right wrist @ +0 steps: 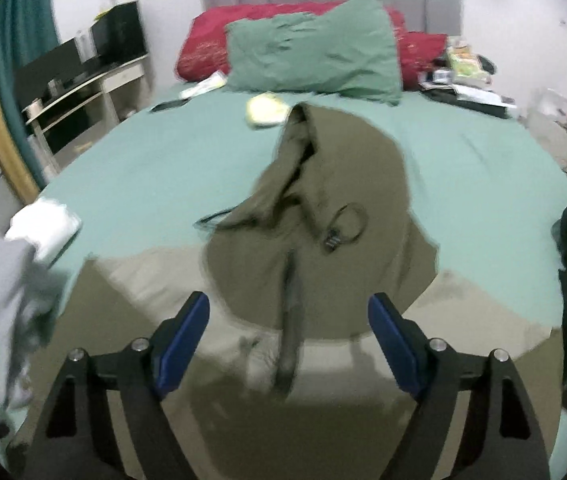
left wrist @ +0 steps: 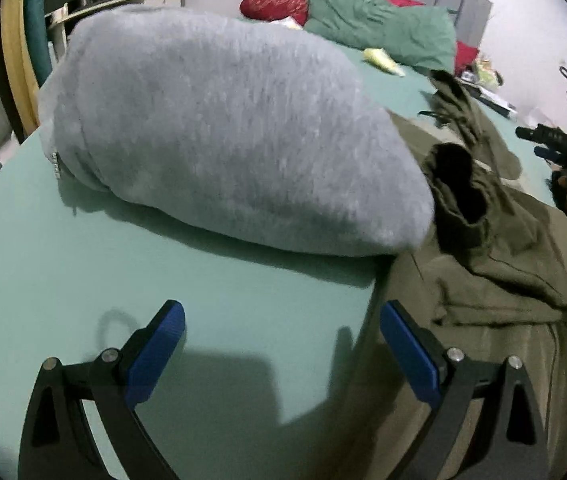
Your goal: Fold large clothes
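An olive-green hooded garment [right wrist: 323, 216] lies spread on the green bed sheet [right wrist: 143, 168], hood toward the pillows, with a drawstring loop on it. It also shows in the left wrist view [left wrist: 495, 264] at the right. My right gripper [right wrist: 288, 320] is open and empty, just above the garment's near part. My left gripper [left wrist: 282, 328] is open and empty over bare sheet [left wrist: 83, 264], at the garment's left edge. The right gripper also shows in the left wrist view [left wrist: 555, 148] at the far right.
A grey folded fleece garment [left wrist: 219, 128] lies on the bed just ahead of my left gripper. A green pillow [right wrist: 315, 52] and red pillow [right wrist: 211, 44] sit at the headboard. A white folded item [right wrist: 43, 228] lies at left. Clutter [right wrist: 467, 76] sits at back right.
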Demonstrator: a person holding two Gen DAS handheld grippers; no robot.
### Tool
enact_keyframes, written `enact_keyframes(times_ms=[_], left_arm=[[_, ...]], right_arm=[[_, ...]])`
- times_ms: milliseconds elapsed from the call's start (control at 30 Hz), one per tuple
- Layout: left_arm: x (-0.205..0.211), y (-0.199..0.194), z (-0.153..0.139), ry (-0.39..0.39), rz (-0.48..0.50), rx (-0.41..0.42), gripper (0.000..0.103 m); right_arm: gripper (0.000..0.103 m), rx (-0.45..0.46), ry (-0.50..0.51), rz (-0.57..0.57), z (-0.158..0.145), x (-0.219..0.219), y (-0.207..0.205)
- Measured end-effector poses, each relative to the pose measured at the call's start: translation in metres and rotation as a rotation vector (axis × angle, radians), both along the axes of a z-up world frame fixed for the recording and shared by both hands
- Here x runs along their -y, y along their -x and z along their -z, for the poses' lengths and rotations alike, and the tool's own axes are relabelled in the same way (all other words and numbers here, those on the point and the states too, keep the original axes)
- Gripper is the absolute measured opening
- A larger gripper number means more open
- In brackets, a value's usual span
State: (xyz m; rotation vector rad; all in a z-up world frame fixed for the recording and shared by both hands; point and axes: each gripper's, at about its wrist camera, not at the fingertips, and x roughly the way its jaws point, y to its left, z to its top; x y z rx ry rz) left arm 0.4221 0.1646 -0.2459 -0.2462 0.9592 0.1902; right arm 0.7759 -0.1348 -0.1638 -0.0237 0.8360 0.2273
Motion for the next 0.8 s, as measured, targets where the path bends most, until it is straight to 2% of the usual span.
enact_keyframes(times_ms=[100, 233, 333, 367, 433, 533, 633, 800], left_arm=[[0.006, -0.013, 0.001, -0.024, -0.002, 0.002, 0.098], [0.016, -0.017, 0.016, -0.074, 0.057, 0.004, 0.098], [0.011, -0.021, 0.031, 0.004, 0.058, -0.033, 0.098], [0.011, -0.019, 0.032, 0.000, 0.059, -0.022, 0.098], [0.013, -0.018, 0.032, -0.015, 0.064, -0.018, 0.098], [0.014, -0.015, 0.036, -0.027, 0.058, -0.007, 0.098], [0.020, -0.019, 0.039, -0.060, 0.057, 0.003, 0.099], [0.020, -0.017, 0.041, -0.064, 0.051, 0.014, 0.099]], right_arm=[[0.080, 0.013, -0.002, 0.046, 0.013, 0.012, -0.039], [0.081, -0.017, -0.016, 0.085, 0.041, 0.022, -0.087], [0.084, -0.010, 0.006, 0.075, 0.057, 0.020, -0.116], [0.088, -0.008, 0.006, 0.063, 0.060, 0.018, -0.124], [0.091, 0.000, 0.009, 0.060, 0.065, 0.018, -0.133], [0.102, -0.039, -0.008, 0.076, 0.077, 0.020, -0.158], [0.103, -0.097, -0.046, 0.101, 0.090, 0.023, -0.180], [0.101, -0.108, -0.059, 0.057, 0.091, 0.017, -0.184]])
